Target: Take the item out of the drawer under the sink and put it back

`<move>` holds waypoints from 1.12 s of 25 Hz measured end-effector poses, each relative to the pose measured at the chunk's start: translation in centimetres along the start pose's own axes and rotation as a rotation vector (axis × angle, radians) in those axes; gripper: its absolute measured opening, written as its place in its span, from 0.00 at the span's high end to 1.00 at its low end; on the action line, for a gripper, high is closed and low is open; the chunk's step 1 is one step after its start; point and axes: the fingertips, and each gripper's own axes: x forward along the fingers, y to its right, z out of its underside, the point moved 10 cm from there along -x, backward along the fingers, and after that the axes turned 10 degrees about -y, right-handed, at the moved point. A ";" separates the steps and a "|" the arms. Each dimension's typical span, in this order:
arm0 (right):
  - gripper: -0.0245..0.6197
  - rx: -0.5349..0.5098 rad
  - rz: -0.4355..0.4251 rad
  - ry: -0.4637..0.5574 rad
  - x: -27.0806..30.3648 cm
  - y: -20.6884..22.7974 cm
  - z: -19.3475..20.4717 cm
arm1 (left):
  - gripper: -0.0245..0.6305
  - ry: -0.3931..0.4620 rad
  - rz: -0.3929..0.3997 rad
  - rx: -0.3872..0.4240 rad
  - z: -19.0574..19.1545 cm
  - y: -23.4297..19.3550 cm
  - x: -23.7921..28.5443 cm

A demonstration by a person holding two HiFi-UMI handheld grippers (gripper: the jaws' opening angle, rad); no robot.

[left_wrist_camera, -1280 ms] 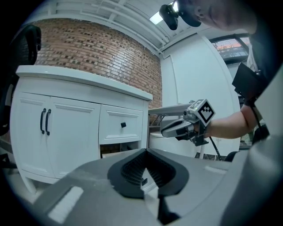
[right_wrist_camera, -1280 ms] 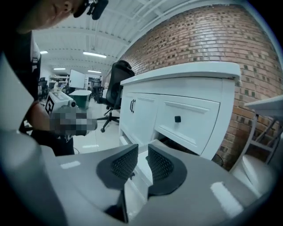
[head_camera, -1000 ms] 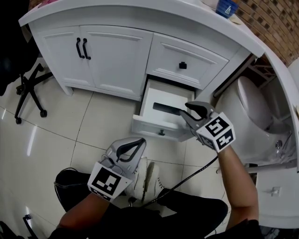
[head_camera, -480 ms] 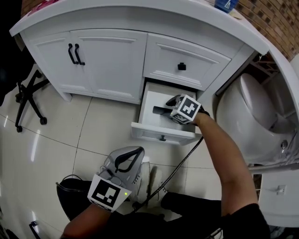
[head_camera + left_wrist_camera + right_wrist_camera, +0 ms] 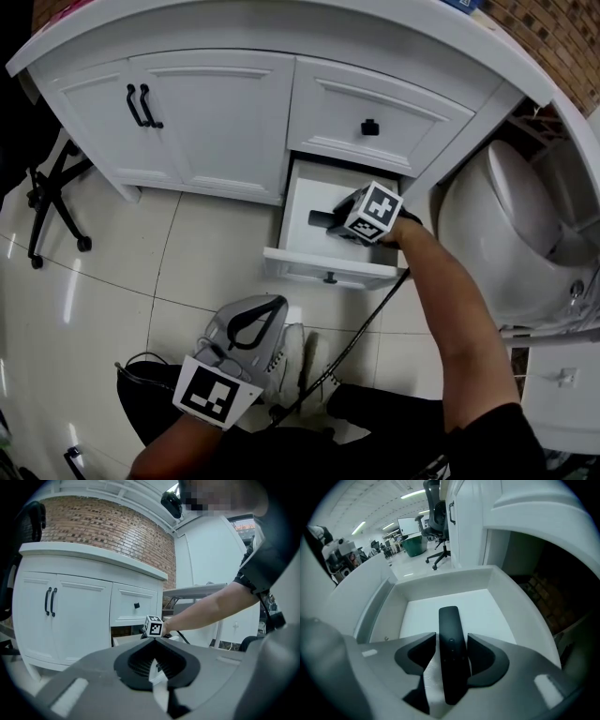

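Observation:
The white drawer under the sink counter stands pulled out. On its floor lies a slim black remote, one end showing in the head view. My right gripper reaches steeply down into the drawer. Its jaws have just been opening and stand on either side of the remote, not pressing it. My left gripper hovers low over the floor tiles in front of the cabinet, jaws shut on nothing.
Above the open drawer is a shut drawer with a black knob. Two cabinet doors with black handles are at the left. A white toilet stands right; an office chair base is at the far left. A black cable trails from my right arm.
My right gripper has dropped from above the drawer front down into the drawer, and its jaws have spread apart around the remote. The left gripper has stayed where it was.

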 end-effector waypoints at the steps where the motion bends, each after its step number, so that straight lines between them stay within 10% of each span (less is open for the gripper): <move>1: 0.64 0.001 0.004 0.001 0.0 0.0 0.0 | 0.95 0.001 -0.001 -0.002 0.0 -0.1 0.0; 8: 0.70 0.018 0.037 -0.004 -0.1 -0.4 0.0 | 0.95 0.011 0.001 -0.004 0.0 0.2 -0.4; 18: 0.70 0.006 0.387 0.084 -7.3 -2.5 -1.2 | 0.95 0.051 0.000 0.012 -1.4 1.2 -2.3; 28: 0.70 0.079 0.522 0.270 -15.0 -7.7 0.6 | 0.96 0.041 0.000 0.002 -2.2 2.4 -3.5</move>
